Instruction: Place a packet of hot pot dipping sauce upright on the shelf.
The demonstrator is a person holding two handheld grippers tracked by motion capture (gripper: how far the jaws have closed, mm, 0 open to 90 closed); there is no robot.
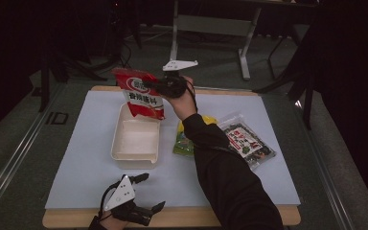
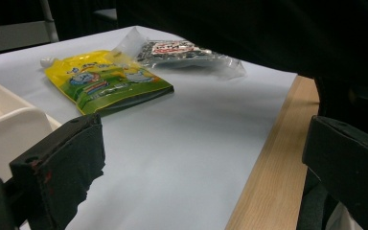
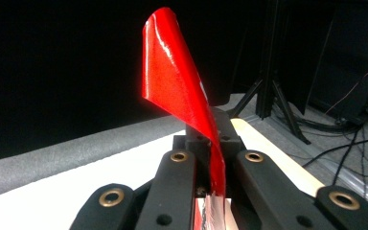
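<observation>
- Right gripper (image 1: 159, 86) pinches the red packet (image 1: 139, 93) by one edge, above the far end of the white box (image 1: 135, 143); a thin hold, so slippage is possible.
- The packet hangs tilted; it may catch the box rim.
- Left gripper (image 1: 151, 192) rests spread at the table's (image 1: 263, 216) near edge, holding nothing.

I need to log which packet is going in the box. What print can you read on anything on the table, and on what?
Red packet, held above the white box: large white Chinese characters on a red band, too blurred to quote.
Yellow-green spouted pouch: cartoon artwork and lettering, too small to read.
Clear packet with a red and white label: label print blurred, unreadable.
</observation>
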